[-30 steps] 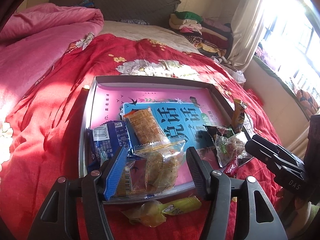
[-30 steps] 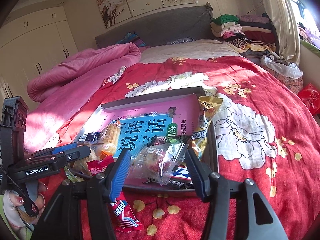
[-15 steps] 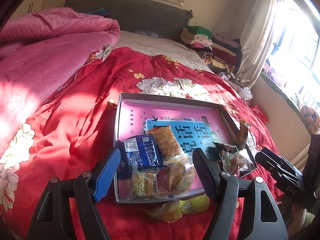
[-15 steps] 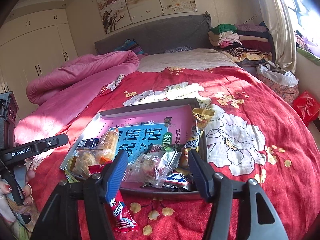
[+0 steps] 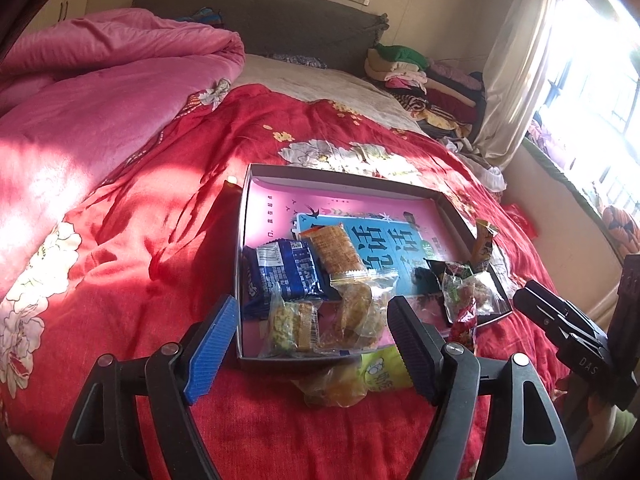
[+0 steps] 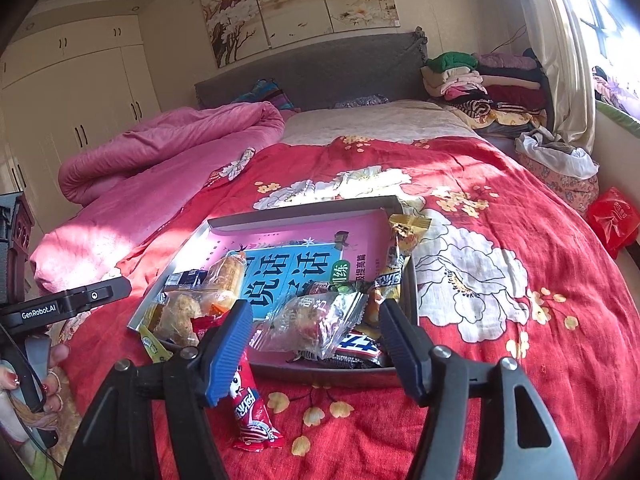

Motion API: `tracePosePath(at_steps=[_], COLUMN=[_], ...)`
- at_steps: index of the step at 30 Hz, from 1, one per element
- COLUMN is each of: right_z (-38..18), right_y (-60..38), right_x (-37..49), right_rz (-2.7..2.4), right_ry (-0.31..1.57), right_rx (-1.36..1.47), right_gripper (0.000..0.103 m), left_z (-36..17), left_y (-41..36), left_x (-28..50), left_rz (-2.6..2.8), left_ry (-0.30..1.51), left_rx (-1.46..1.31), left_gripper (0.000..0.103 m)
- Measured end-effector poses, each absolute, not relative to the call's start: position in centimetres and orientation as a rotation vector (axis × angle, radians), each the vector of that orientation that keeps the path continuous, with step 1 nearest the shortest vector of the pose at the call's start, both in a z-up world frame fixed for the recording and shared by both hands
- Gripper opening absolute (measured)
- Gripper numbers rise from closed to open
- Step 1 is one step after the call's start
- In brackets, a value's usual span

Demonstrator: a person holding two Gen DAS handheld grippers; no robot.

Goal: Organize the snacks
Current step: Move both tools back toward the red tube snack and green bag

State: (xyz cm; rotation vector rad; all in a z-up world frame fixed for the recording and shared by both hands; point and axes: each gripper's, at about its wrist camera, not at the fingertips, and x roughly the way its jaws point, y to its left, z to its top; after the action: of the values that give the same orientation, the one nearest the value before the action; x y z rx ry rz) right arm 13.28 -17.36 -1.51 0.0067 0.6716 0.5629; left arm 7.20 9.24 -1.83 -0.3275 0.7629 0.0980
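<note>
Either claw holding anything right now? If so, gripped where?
Nothing held. Left claw is open and has just been opening, its fingers clear of the snacks in the box. Right claw likewise, jaws apart around the clear packet, not pressing it.

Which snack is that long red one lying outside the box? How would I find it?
Start at the shallow grey box of snacks on the red flowered bedspread. Just in front of its near edge, on the bedspread, lies a red stick-shaped packet. It is the only red tube with a white cartoon figure, and lies outside the box.
</note>
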Motion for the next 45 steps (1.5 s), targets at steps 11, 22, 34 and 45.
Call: tracePosePath(at_steps=[11,22,34,45], right_z=[-1.7,-1.6,-2.0,-2.6], right_y=[-16.3,-15.5,-15.0,-14.3], right_x=[11.0,9.7,8.8,8.7], right_rz=[0.610,0.644,0.664,0.680], right_ry=[0.686,0.689,0.709,0.747], right_rx=[-0.034,-0.065,-0.086,-0.104], right_gripper=[0.065,0.065,0.066,0.066], left_z=[-2.5,-3.0,-3.9,-4.9], left_y=[6.7,5.1,4.7,4.7], left_x=[5.8,5.2,5.3,5.7], left_rz=[0.055,0.012,0.010,-0.007], left_ry=[0.809,0.860,0.908,0.951], left_rx=[-0.271,-0.254,-0.244,-0.268], left_gripper=[0.078,0.078,0.078,0.078])
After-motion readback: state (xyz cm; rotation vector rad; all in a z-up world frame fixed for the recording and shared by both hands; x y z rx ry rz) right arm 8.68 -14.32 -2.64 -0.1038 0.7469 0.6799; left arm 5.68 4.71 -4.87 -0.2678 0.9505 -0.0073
